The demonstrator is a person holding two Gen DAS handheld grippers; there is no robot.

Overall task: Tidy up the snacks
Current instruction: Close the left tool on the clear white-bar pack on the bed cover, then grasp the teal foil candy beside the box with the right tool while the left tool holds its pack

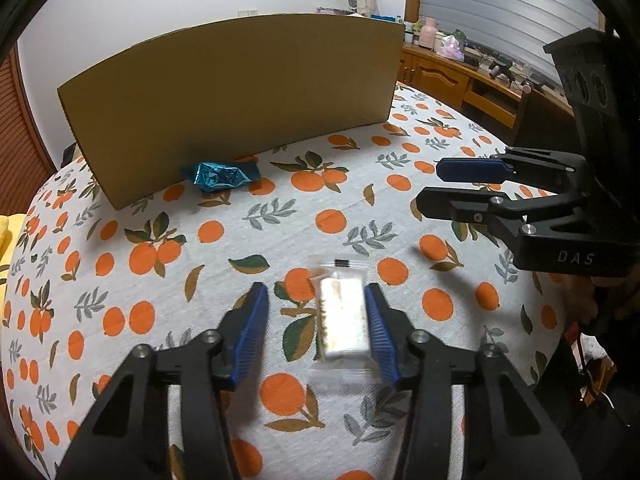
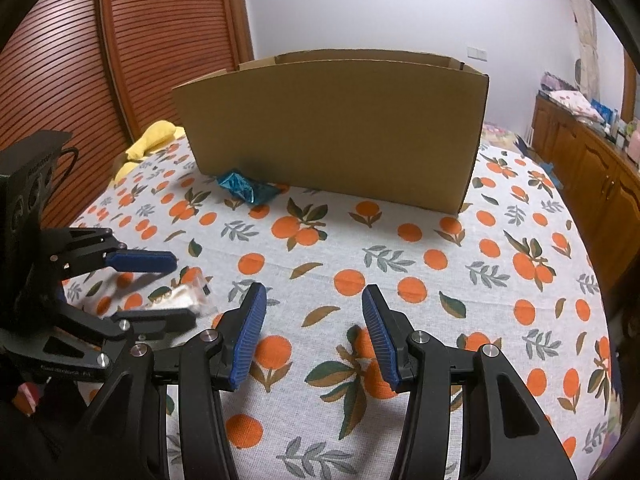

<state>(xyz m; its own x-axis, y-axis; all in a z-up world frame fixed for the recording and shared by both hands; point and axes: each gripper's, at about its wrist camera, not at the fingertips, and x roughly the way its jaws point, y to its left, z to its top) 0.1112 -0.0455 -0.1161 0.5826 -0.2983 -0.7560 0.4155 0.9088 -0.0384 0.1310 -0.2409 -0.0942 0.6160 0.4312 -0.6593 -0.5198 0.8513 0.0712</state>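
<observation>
A clear-wrapped white snack bar [image 1: 344,316] lies on the orange-print tablecloth between the open fingers of my left gripper [image 1: 316,300]; its right pad is close against the wrapper, the left pad is apart. The bar shows in the right wrist view [image 2: 180,298] between the left gripper's fingers [image 2: 168,288]. A blue foil snack [image 1: 220,176] lies against the front wall of the brown cardboard box [image 1: 240,100], also in the right wrist view [image 2: 248,190]. My right gripper [image 2: 314,300] is open and empty above the cloth, seen at the right in the left wrist view [image 1: 430,186].
The box [image 2: 340,128] stands open-topped at the table's far side. A yellow cloth [image 2: 154,140] lies at the table's far left. Wooden cabinets [image 2: 592,160] with clutter stand to the right, a slatted wooden door [image 2: 120,40] to the left.
</observation>
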